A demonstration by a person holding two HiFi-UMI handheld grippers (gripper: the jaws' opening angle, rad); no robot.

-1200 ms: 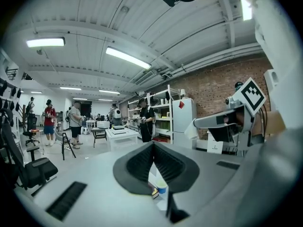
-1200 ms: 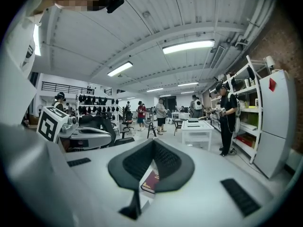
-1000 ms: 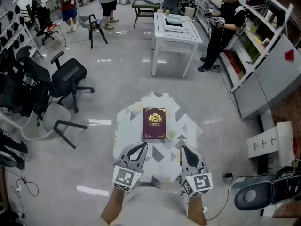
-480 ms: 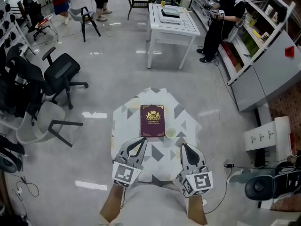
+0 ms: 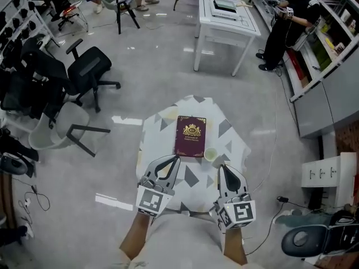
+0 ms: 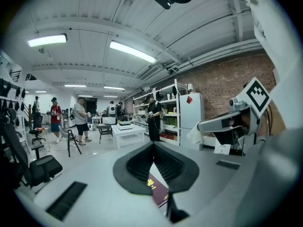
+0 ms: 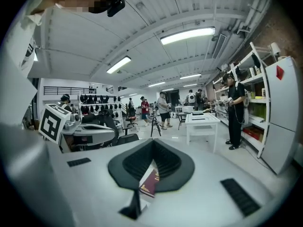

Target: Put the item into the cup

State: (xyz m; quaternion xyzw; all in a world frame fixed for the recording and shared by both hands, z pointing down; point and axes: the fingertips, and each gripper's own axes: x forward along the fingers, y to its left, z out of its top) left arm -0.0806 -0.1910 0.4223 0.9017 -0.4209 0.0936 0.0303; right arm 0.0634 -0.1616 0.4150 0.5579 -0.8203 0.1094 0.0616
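Observation:
A maroon book with a gold crest point(image 5: 190, 136) lies on a small round table with a grey-and-white patterned top point(image 5: 160, 129). A small pale cup point(image 5: 210, 154) stands upright at the book's near right corner. My left gripper point(image 5: 177, 158) hovers over the table's near side, its tip just short of the book's near edge, jaws shut and empty. My right gripper point(image 5: 221, 167) is shut too, a little nearer than the cup. In the left gripper view the book point(image 6: 158, 189) shows below the closed tips point(image 6: 153, 144); in the right gripper view the book point(image 7: 149, 182) lies below the tips point(image 7: 152, 141).
Black office chairs point(image 5: 90, 72) and a pale chair point(image 5: 59, 133) stand left of the table. A white table point(image 5: 227, 15) stands further off, with a person in black point(image 5: 289, 24) by the shelves at right. A grey cabinet point(image 5: 328, 91) lines the right side.
The head view has shifted, so the room sits lower in the picture. Both grippers have edged forward towards the book and the cup. Their jaws stay shut.

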